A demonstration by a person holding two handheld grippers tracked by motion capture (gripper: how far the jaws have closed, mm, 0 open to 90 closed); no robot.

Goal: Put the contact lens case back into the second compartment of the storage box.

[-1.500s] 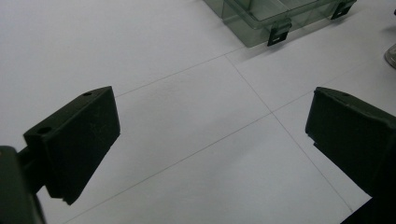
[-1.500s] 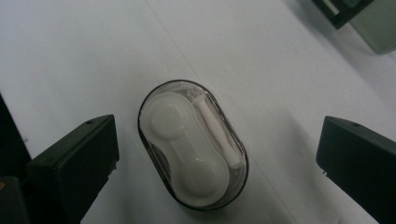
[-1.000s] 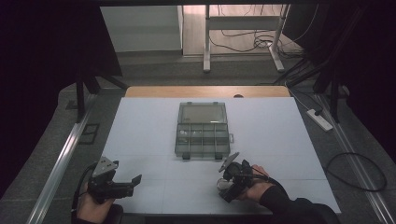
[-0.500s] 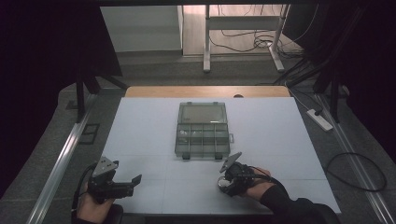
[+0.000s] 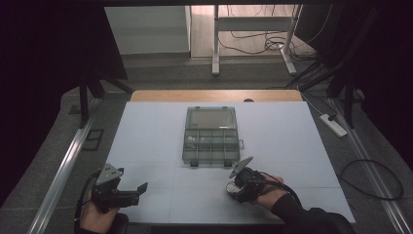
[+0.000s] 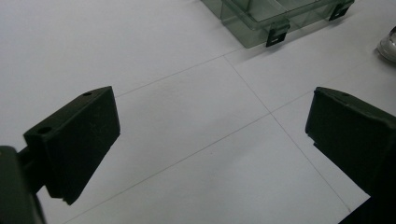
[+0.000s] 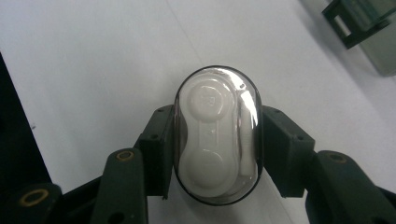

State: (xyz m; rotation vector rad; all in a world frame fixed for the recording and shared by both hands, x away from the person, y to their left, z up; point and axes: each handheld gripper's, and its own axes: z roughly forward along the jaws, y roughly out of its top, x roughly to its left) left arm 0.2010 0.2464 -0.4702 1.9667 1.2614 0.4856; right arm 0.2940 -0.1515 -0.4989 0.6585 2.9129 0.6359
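We start with the small clear oval case [image 7: 217, 135], a white two-lobed insert showing through its shell. It sits clamped between the jaws of the right gripper [image 7: 217, 149], one jaw pressed against each long side, and it is held over the white table [image 5: 292, 136] near the front edge. In the high view we see this gripper [image 5: 239, 185] in the person's right hand [image 5: 265, 195], just in front of the organiser box [image 5: 211, 135], with the case a pale spot at its tip.

Against the picture from a second ago, we find the right gripper a little nearer the box and turned slightly, its grey plate pointing toward the box's front right corner; the left gripper has hardly shifted, and the box lies where it did.

The left gripper [image 5: 139, 189] rests at the front left of the table, well apart from the case, with its jaws spread wide and nothing between them. In its own view we look past those jaws at bare table with thin seam lines, the box's front latches [image 6: 276, 36] at the top, and a sliver of the clear case [image 6: 388, 44] at the right edge.

The box is a clear, greenish compartment tray with its lid laid open behind it. Nothing lies between the case and the box.
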